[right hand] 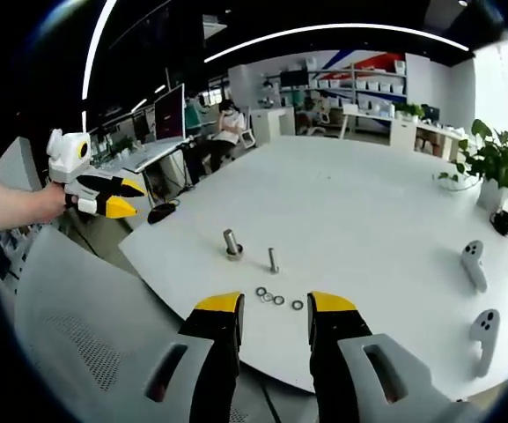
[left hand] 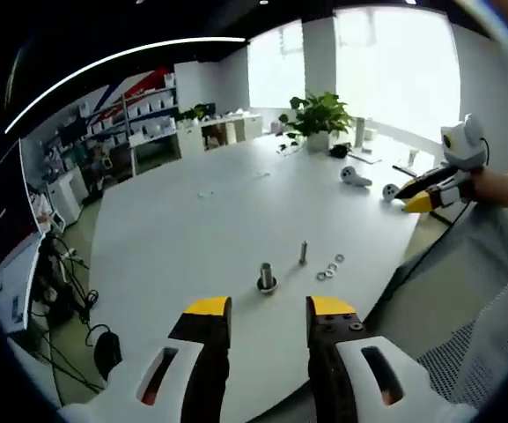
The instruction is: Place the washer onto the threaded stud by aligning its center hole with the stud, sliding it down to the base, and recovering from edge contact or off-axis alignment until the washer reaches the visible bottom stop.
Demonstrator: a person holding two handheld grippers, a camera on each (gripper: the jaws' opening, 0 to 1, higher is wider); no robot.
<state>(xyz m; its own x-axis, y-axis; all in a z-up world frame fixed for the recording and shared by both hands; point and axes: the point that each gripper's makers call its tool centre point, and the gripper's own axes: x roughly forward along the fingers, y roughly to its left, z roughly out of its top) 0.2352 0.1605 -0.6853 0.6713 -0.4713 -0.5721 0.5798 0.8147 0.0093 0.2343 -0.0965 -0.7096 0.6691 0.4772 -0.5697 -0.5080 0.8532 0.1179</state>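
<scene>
On the white table (left hand: 201, 229) a thick threaded stud (left hand: 267, 277) stands upright on a wide base. A thinner bolt (left hand: 304, 253) stands to its right. Several small washers (left hand: 330, 267) lie flat in a short row beside the bolt. My left gripper (left hand: 269, 308) hovers open just short of the stud, holding nothing. In the right gripper view the stud (right hand: 231, 242), the bolt (right hand: 273, 259) and the washers (right hand: 277, 299) lie just beyond my open, empty right gripper (right hand: 276, 306). Each gripper appears in the other's view, off the table's edge, held by a hand: the right gripper (left hand: 425, 196) and the left gripper (right hand: 117, 198).
Two white controllers (right hand: 472, 263) lie at the table's right side, and a potted plant (left hand: 317, 115) stands at the far end. A grey mesh chair (right hand: 77, 326) sits below the near edge. A black mouse (right hand: 160, 211), monitors and shelves lie beyond, and cables (left hand: 69, 291) are on the floor.
</scene>
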